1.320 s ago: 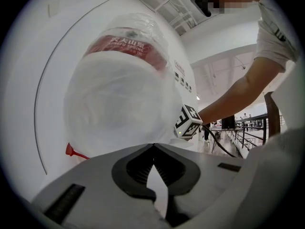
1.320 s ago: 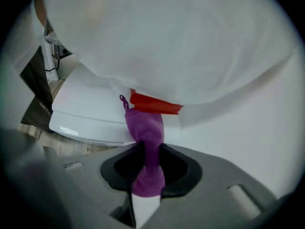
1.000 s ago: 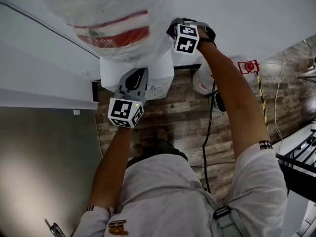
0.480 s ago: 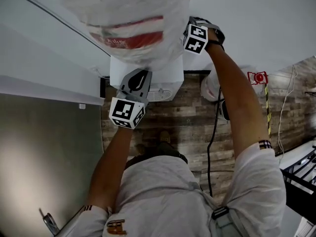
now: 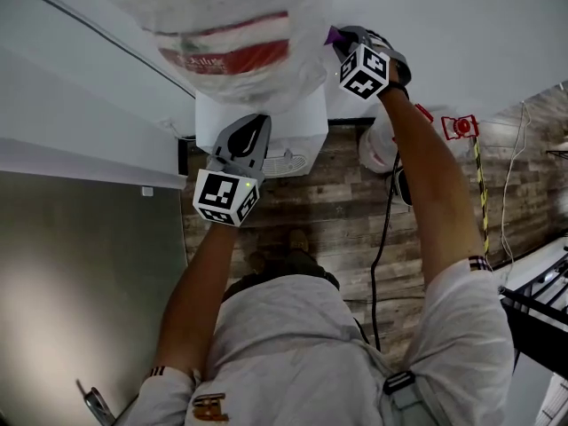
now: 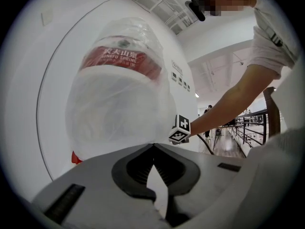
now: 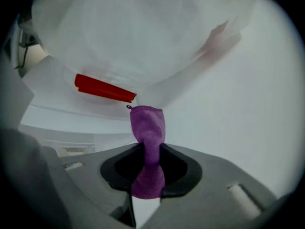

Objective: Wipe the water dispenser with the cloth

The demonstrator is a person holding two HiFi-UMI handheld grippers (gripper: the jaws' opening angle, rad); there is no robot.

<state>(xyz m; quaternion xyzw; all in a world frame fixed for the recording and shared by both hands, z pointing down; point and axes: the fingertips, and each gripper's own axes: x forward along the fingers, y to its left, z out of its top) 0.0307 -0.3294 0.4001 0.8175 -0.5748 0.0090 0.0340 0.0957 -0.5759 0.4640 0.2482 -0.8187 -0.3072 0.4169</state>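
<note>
The purple cloth [image 7: 148, 128] is pinched in the right claw [image 7: 149, 149]; its jaws are closed on the fabric's lower part, and the upper part stands out beyond the tips as a rolled tuft. In the head view the right claw [image 5: 348, 37] is held at about 1 o'clock from the water dispenser [image 5: 297, 122], beside the plastic-wrapped bottle [image 5: 231, 25] that is seated on top of it, and a purple corner of the cloth is seen just at the wrap's edge. Whether the cloth touches the wrap cannot be told. A red strip [image 7: 105, 88] is seen at 11 o'clock from the cloth tuft in the right gripper view.

The left claw [image 6: 153, 146] is pressed together at its tips, with nothing between them. It is pointed up at the bottle, whose red label is seen at 12 o'clock. In the head view it is held at 6 o'clock from the bottle, in front of the dispenser's white body. A wood-patterned floor [image 5: 337, 202] lies below, and a black cable [image 5: 376, 238] runs across it
</note>
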